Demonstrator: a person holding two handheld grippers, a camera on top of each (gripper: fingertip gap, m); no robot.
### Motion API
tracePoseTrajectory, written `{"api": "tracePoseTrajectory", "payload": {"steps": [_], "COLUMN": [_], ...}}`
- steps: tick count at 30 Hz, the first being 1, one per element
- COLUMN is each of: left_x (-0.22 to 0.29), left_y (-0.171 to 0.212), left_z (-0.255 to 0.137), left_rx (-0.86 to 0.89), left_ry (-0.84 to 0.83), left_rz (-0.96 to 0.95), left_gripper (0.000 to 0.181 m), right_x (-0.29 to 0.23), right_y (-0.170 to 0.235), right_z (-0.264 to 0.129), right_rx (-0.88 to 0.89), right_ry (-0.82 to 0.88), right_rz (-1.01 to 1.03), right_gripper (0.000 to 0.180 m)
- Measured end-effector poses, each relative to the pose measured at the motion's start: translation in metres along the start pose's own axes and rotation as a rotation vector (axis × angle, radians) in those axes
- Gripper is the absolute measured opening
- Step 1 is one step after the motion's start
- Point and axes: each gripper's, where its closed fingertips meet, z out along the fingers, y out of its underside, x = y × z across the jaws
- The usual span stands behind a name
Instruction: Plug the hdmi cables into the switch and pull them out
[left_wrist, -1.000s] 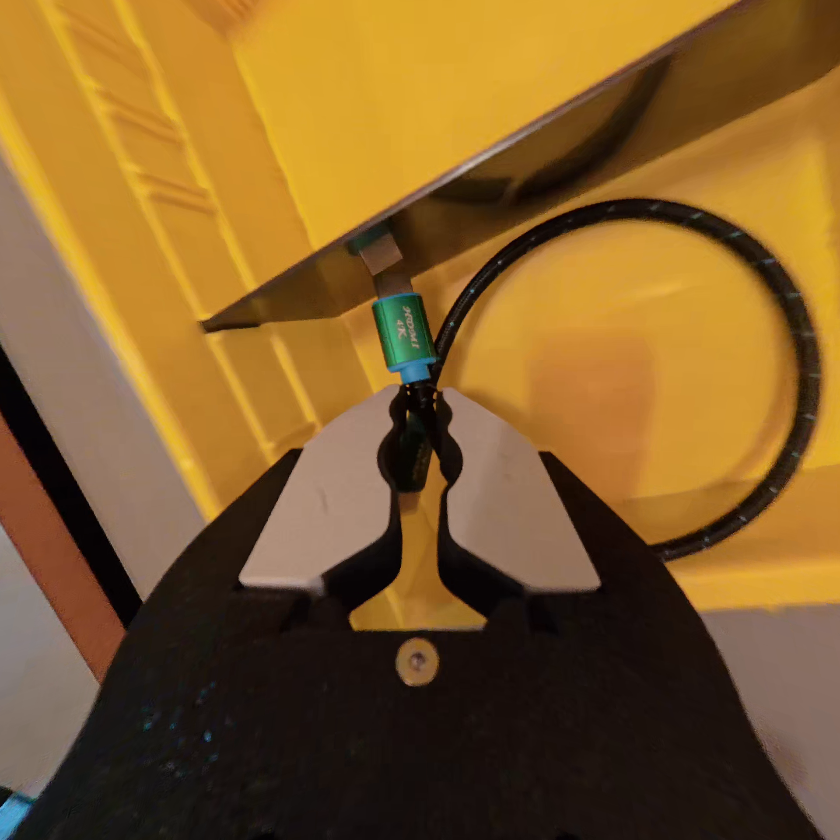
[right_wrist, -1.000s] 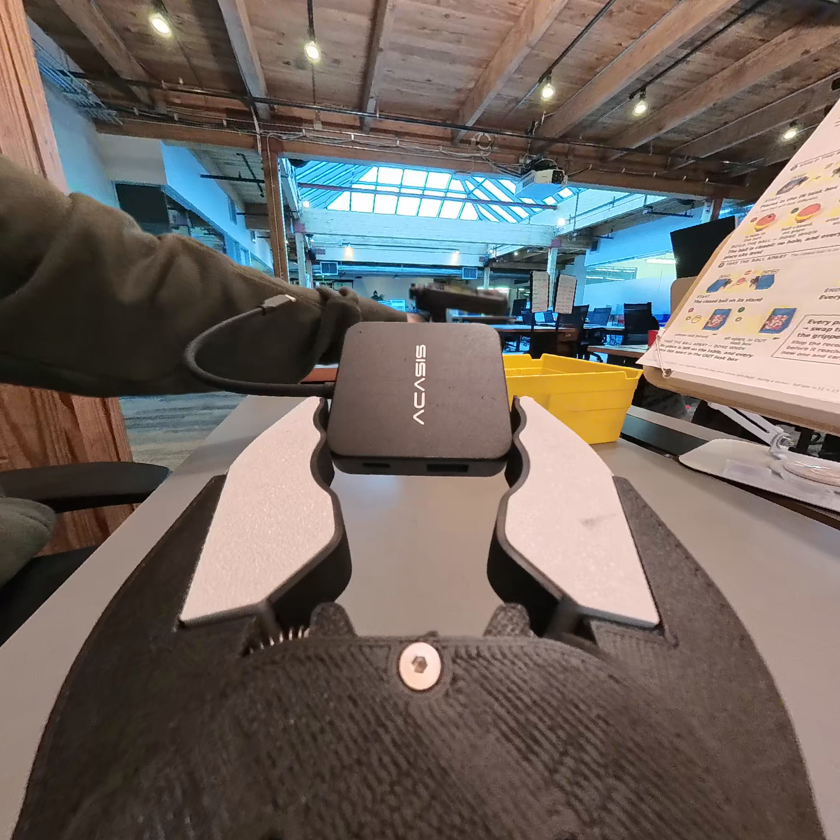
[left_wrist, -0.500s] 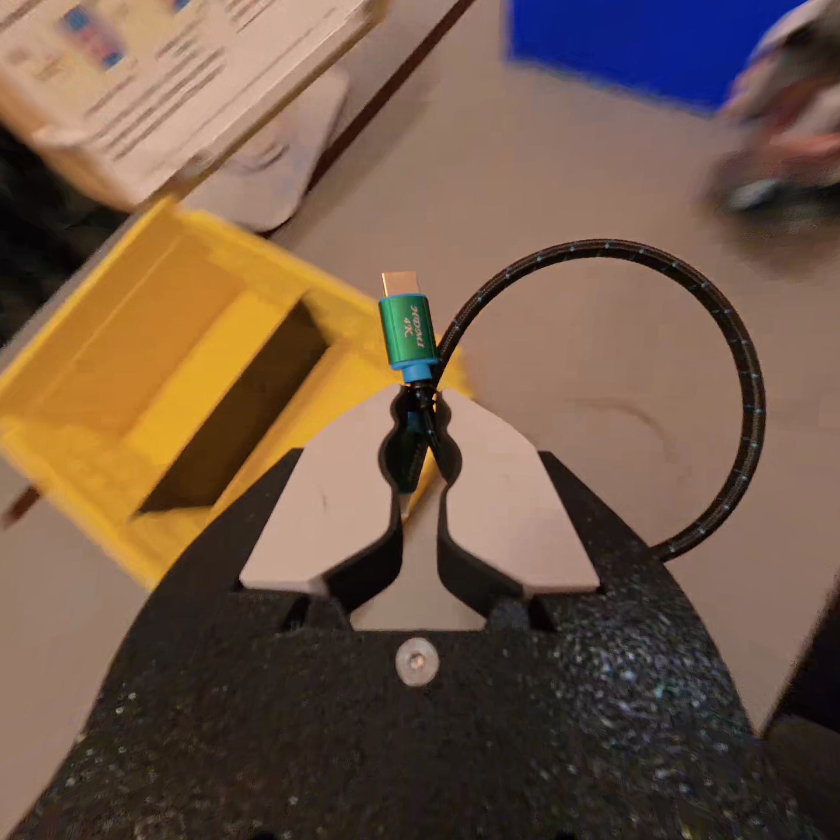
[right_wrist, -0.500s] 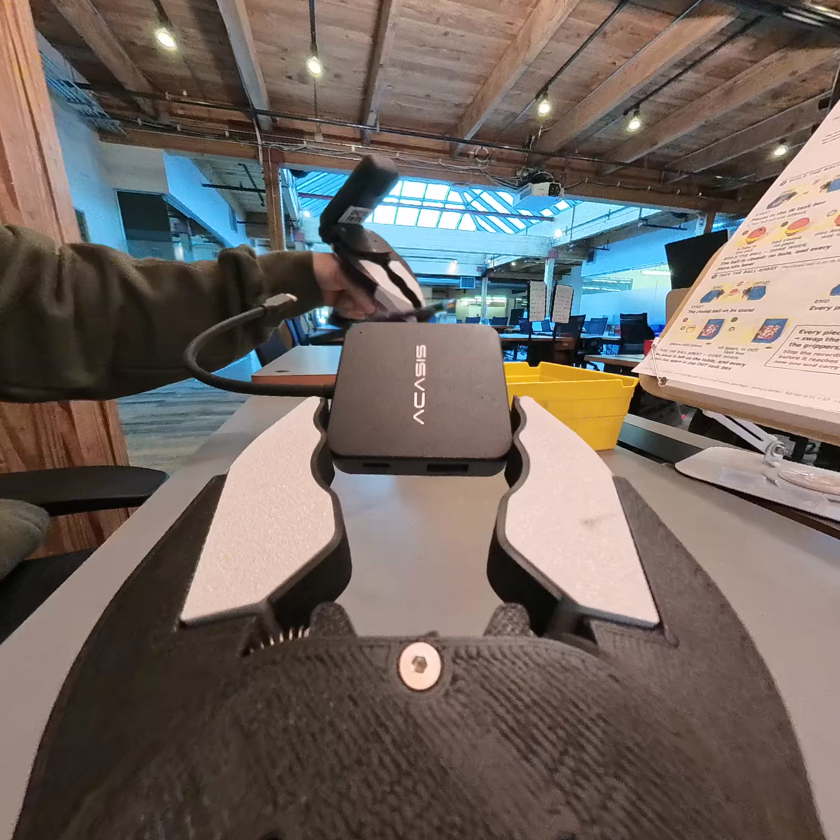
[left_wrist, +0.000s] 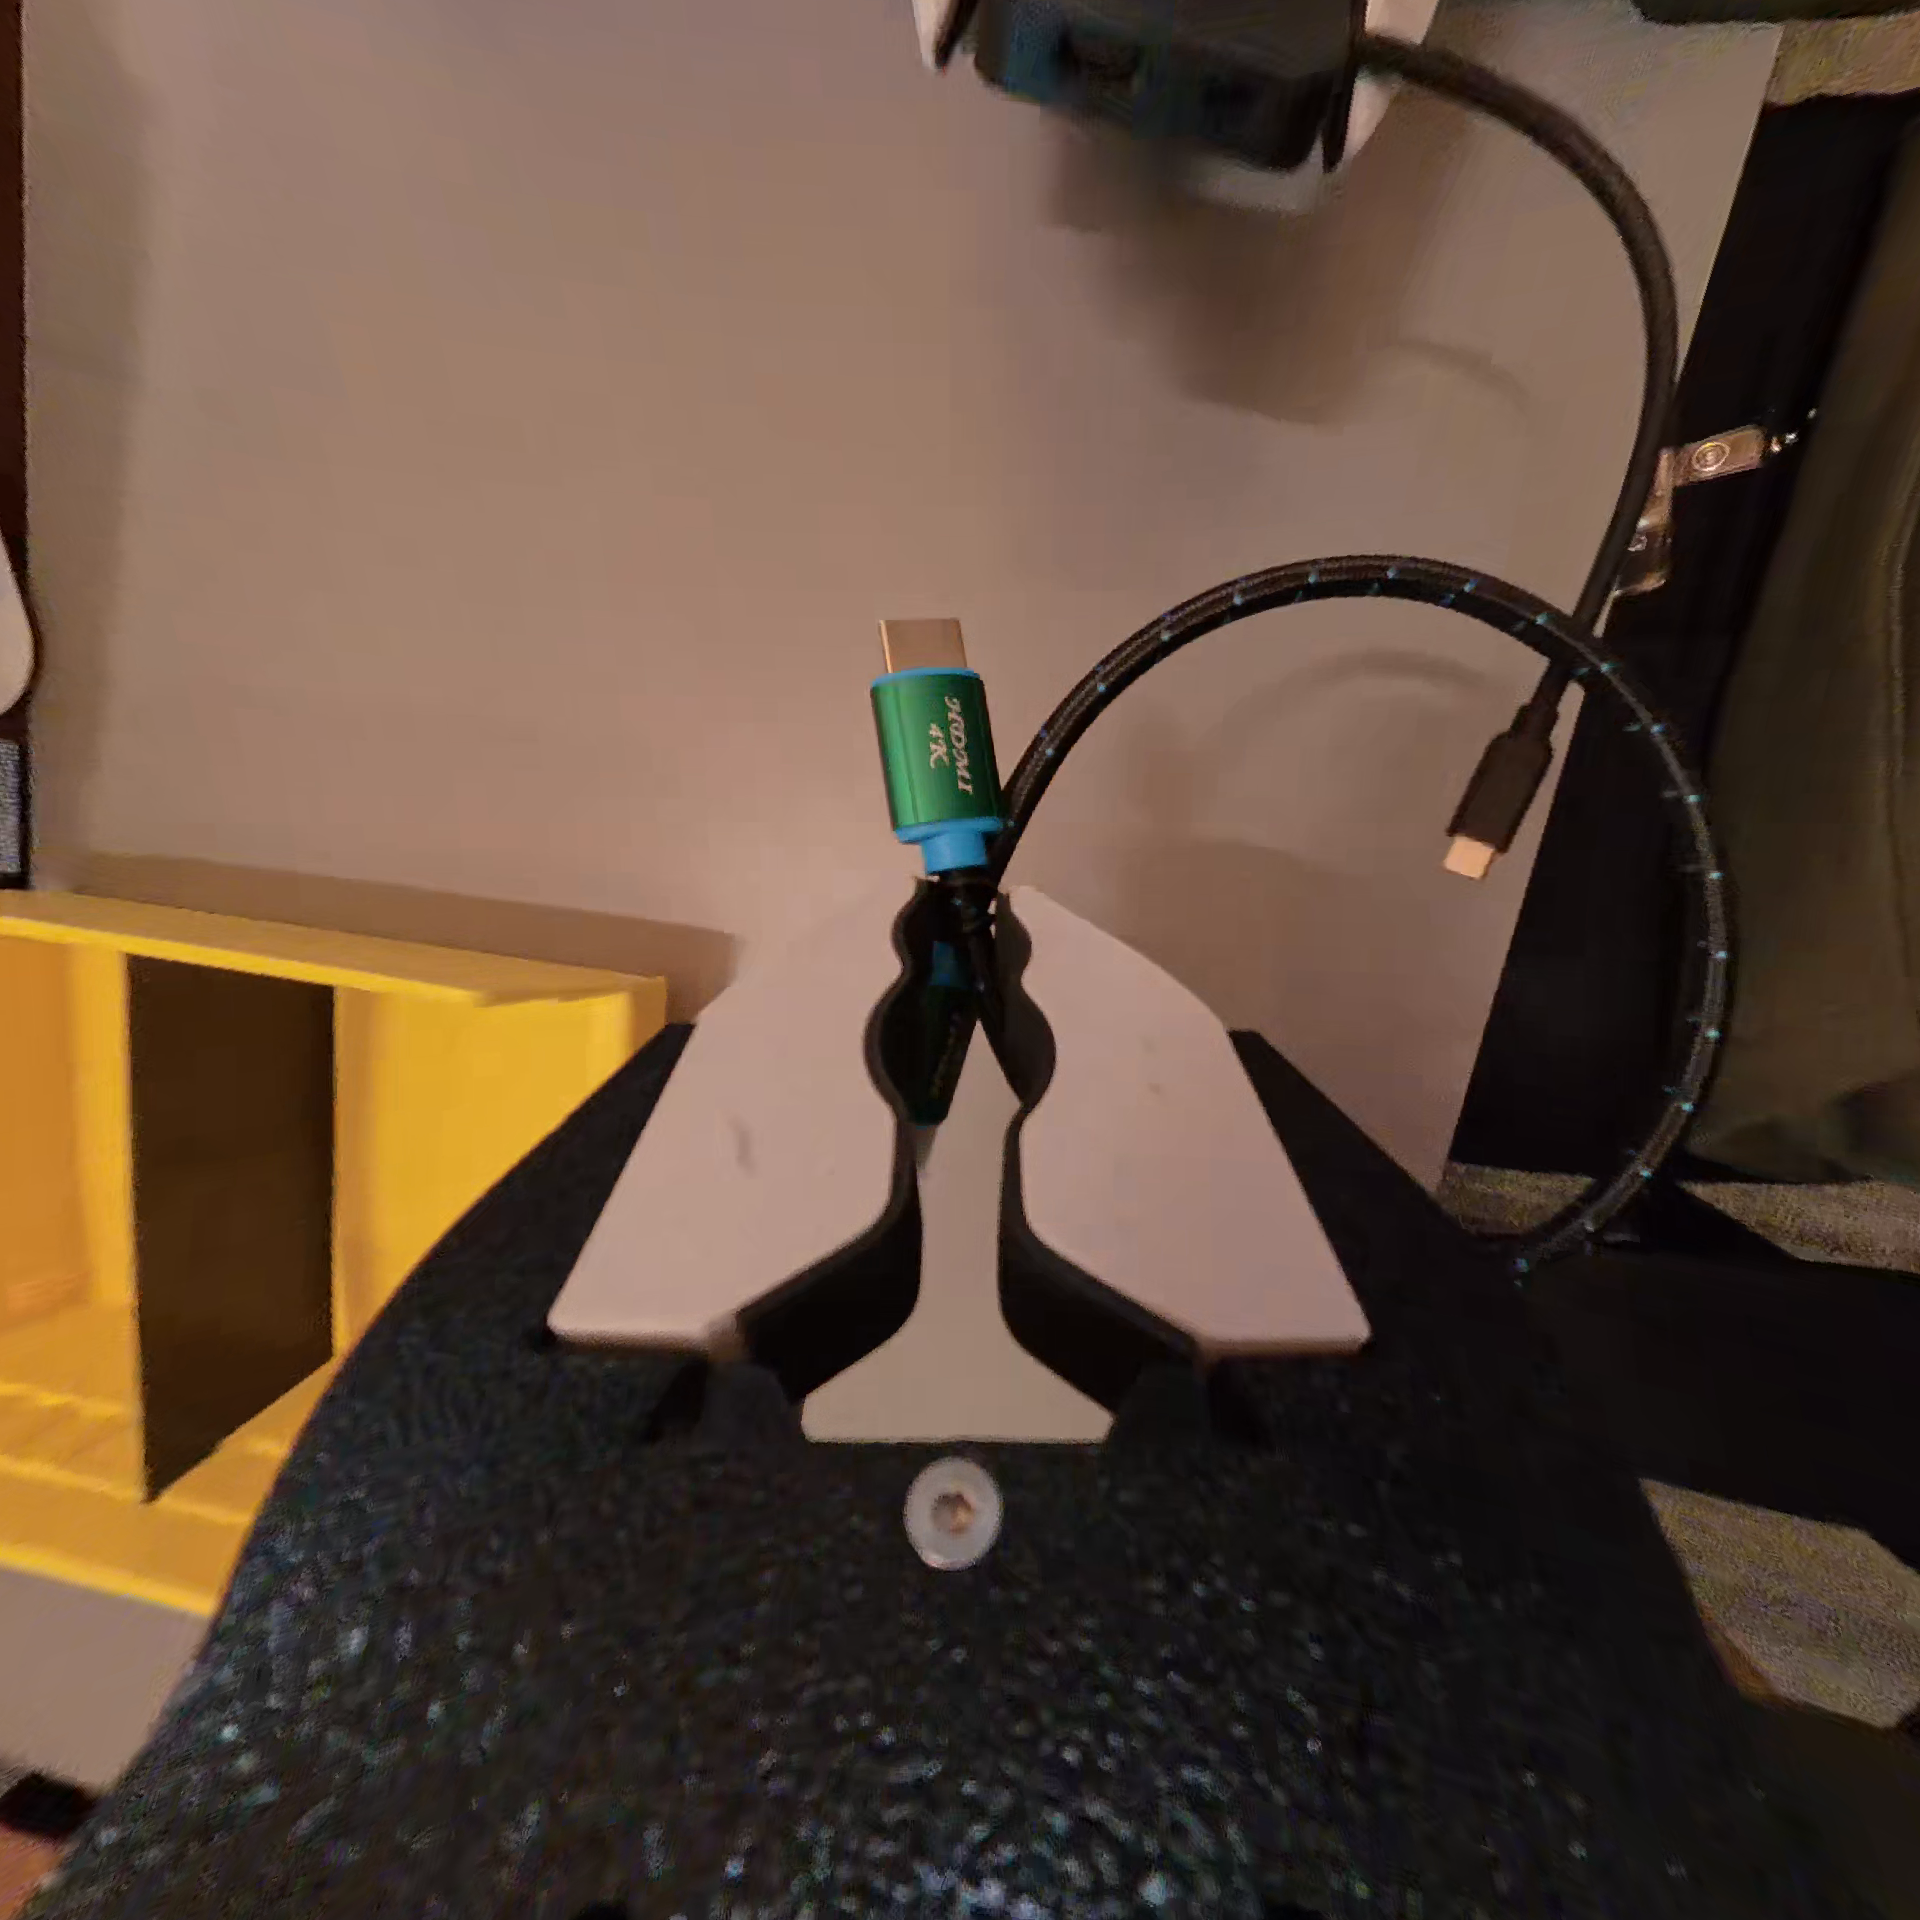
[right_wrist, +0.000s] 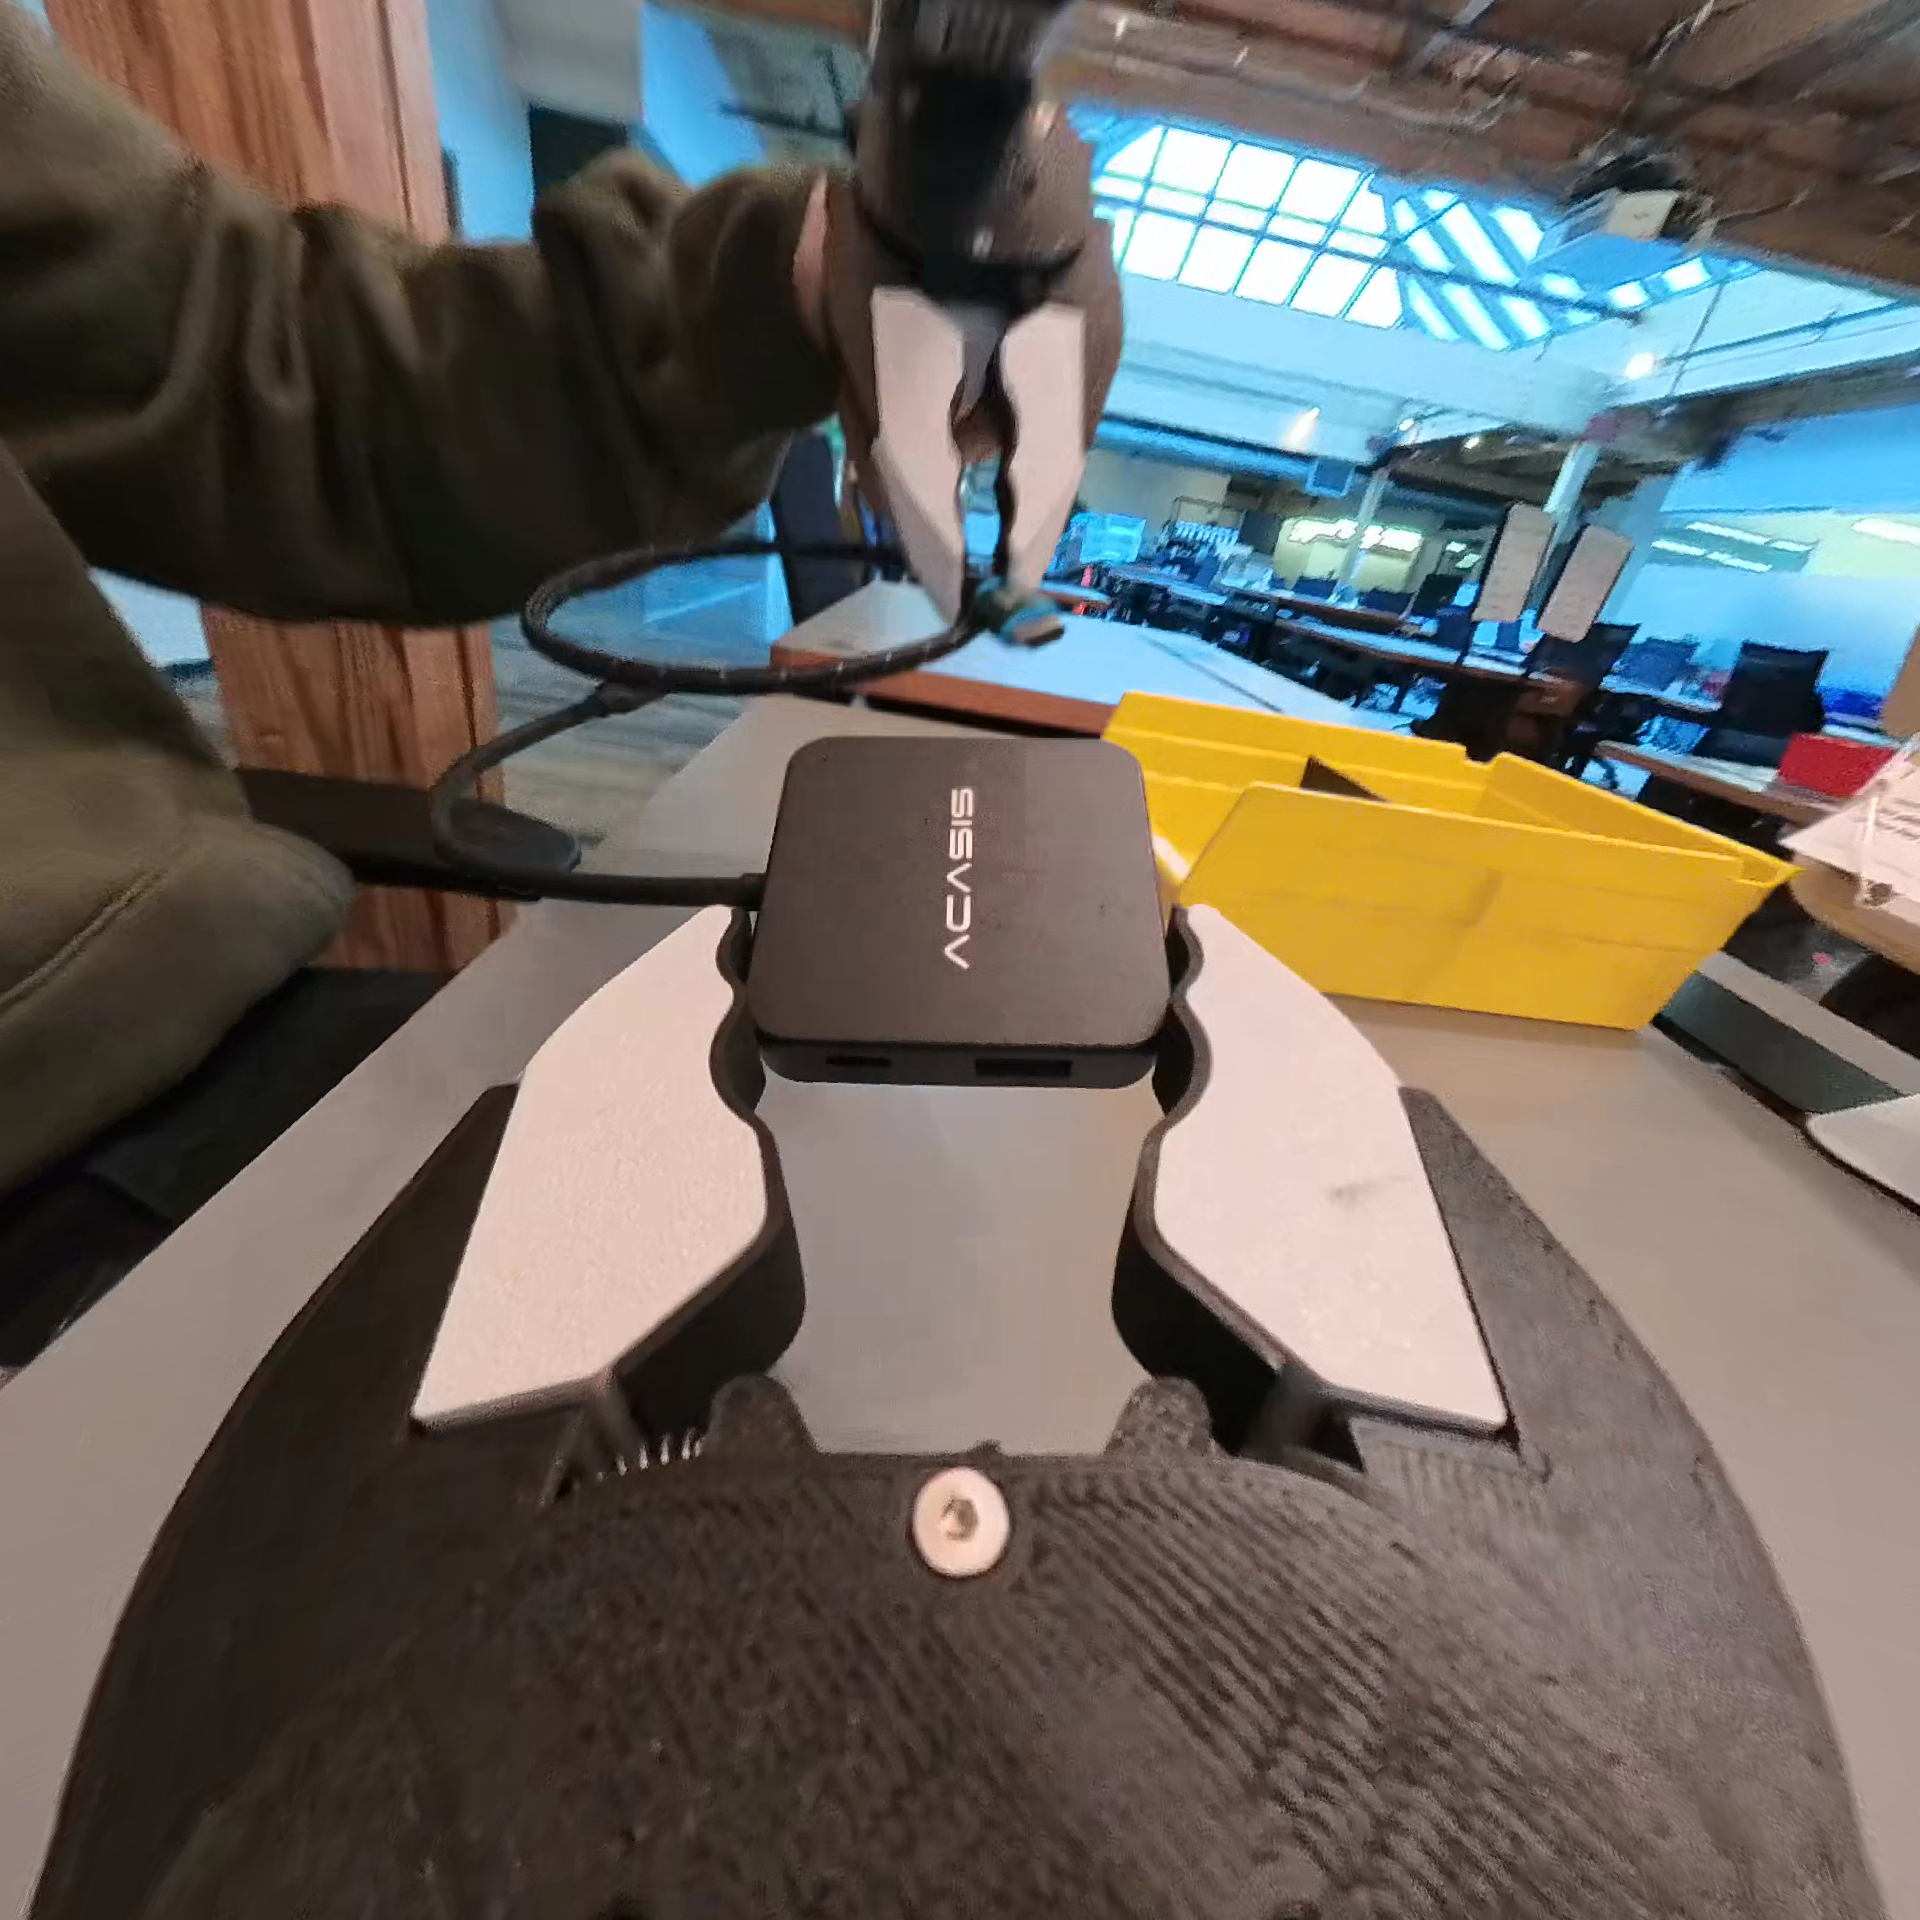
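Note:
My left gripper (left_wrist: 961, 904) is shut on the braided black hdmi cable (left_wrist: 1673, 894) just behind its green plug (left_wrist: 932, 758). The plug's metal tip points up and away, toward the black switch (left_wrist: 1153, 73) at the top edge. In the right wrist view my right gripper (right_wrist: 958, 920) is shut on the switch (right_wrist: 1018, 810), held level just above the grey table (right_wrist: 1714, 1195). The left gripper (right_wrist: 977, 592) hangs above and behind the switch, pointing down, with the plug (right_wrist: 1023, 620) and the cable loop (right_wrist: 675, 665) below it. The switch's own short cable (left_wrist: 1652, 343) dangles with a small plug (left_wrist: 1496, 800).
A yellow divided bin (right_wrist: 1455, 894) stands on the table to the right of the switch; it is at lower left in the left wrist view (left_wrist: 312, 1091). A person's dark green sleeve (right_wrist: 364, 364) reaches in from the left. A paper stand's base (right_wrist: 1870, 1132) sits at far right.
My left gripper has lifted the cable out of the yellow bin and swung it over toward the switch. My right gripper has kept its hold on the switch and tilted slightly.

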Motion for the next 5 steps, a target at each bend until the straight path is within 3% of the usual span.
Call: {"api": "tracePoseTrajectory", "payload": {"steps": [5], "left_x": [0.012], "left_y": [-0.025], "left_z": [0.009], "left_rx": [-0.056], "left_ry": [0.090], "left_rz": [0.071], "left_gripper": [0.010], "right_x": [-0.010], "right_y": [0.001], "right_z": [-0.004], "right_rx": [-0.062], "right_ry": [-0.063], "right_rz": [-0.005], "right_gripper": [0.075]}}
